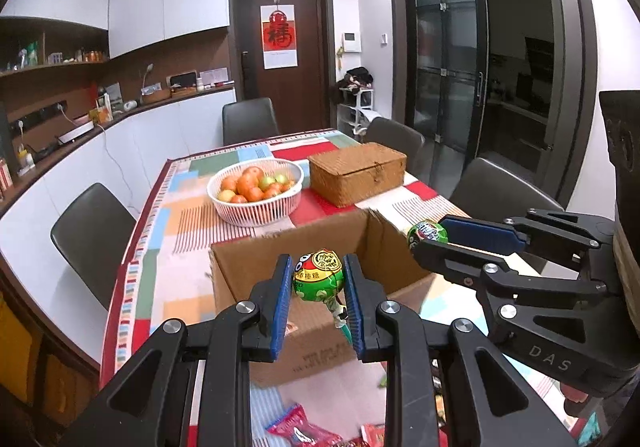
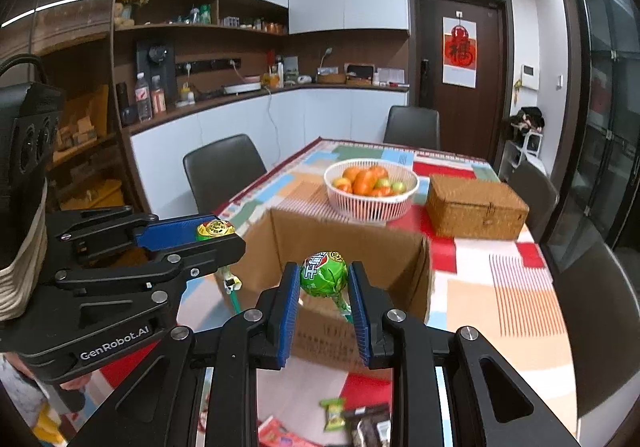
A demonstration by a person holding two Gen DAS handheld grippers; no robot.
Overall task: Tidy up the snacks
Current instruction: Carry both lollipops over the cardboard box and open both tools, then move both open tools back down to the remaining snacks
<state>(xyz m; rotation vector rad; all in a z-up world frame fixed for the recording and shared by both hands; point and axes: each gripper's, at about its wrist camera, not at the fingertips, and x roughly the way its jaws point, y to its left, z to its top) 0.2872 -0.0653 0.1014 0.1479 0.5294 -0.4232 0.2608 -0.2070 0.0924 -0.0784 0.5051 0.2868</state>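
Currently each hand-held gripper is clamped on a lollipop: left hand-held gripper holds one lollipop, right hand-held gripper another lollipop. Both sticks point down. The cardboard box lies directly ahead, below both; the right apparently nearer its rim.

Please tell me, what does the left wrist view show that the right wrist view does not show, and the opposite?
Only the left wrist view shows the red snack packets below the left gripper and the white storage cart by the door.

Only the right wrist view shows the water bottles on the counter and a small green snack packet below the right gripper.

Both show the cardboard box, the fruit basket, the wicker box, and each gripper shut on a lollipop.
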